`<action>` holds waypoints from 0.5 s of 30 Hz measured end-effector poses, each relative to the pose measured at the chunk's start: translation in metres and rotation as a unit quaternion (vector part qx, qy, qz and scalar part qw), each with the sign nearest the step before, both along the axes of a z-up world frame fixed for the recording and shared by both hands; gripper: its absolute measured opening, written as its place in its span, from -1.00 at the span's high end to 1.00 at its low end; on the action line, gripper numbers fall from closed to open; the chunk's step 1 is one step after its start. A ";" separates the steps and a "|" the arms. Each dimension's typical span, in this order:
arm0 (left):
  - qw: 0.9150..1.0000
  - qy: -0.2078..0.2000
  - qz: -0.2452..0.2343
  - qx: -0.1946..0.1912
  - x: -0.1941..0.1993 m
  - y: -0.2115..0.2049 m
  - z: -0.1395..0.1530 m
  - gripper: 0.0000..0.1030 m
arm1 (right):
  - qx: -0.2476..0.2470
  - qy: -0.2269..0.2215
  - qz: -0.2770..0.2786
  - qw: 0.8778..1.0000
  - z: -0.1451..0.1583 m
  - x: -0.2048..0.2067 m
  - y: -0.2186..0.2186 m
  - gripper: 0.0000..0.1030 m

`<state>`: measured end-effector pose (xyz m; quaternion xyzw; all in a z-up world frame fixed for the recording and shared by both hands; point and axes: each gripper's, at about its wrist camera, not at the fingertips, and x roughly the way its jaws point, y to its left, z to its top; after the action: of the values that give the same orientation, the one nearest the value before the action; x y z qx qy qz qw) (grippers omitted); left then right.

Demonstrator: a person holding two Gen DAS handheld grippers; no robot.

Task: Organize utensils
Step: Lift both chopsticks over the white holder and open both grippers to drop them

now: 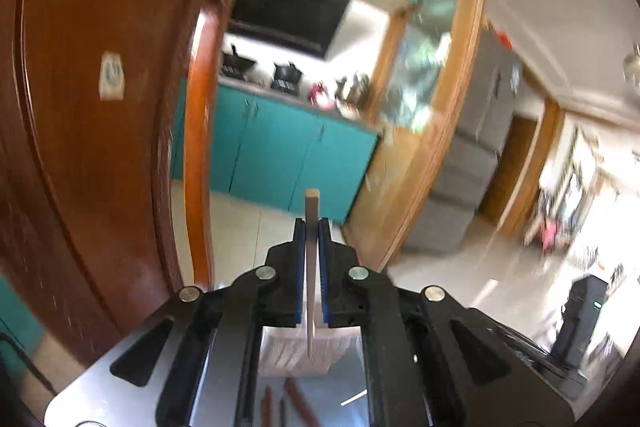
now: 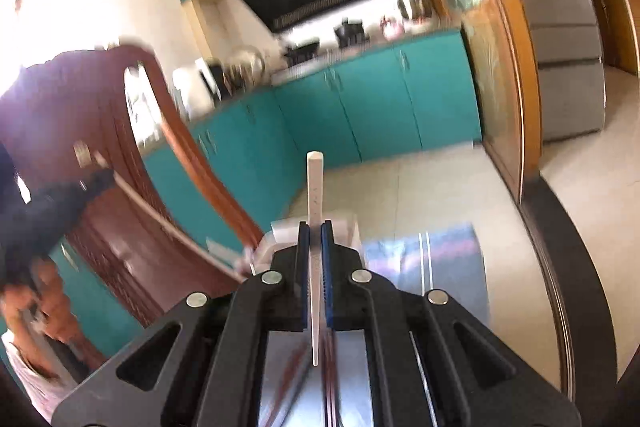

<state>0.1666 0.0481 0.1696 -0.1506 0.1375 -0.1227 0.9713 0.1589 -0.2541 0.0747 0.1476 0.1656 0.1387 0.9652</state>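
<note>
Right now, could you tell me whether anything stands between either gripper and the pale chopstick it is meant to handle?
Nothing does. The left gripper is already shut on a pale chopstick, and the right gripper is shut on another pale chopstick. Where they must go is not clear from these views.

Teal kitchen cabinets (image 2: 400, 99), tiled floor (image 2: 420, 187)

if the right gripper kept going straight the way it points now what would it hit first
Probably the teal cabinets across the floor. The right gripper, shut on a pale chopstick, has only open floor ahead before them. Depth is hard to judge through the fisheye blur.
</note>
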 end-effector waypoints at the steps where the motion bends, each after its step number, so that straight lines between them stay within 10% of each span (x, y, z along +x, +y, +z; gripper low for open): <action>1: 1.000 -0.010 0.015 -0.016 0.004 0.004 0.004 0.87 | 0.011 -0.022 -0.012 1.000 0.015 0.000 -0.003 0.87; 9: 0.994 -0.015 0.105 -0.037 0.044 0.009 -0.021 0.87 | 0.026 -0.116 -0.102 0.988 0.049 0.017 0.002 0.87; 15: 0.995 -0.001 0.099 -0.021 0.059 0.002 -0.032 0.87 | -0.018 -0.066 -0.105 0.992 0.006 0.065 0.022 0.87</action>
<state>0.2254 0.0503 0.1375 -0.1837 0.1188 -0.0289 0.9753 0.2238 -0.2316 0.0810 0.1372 0.0878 0.0432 0.9857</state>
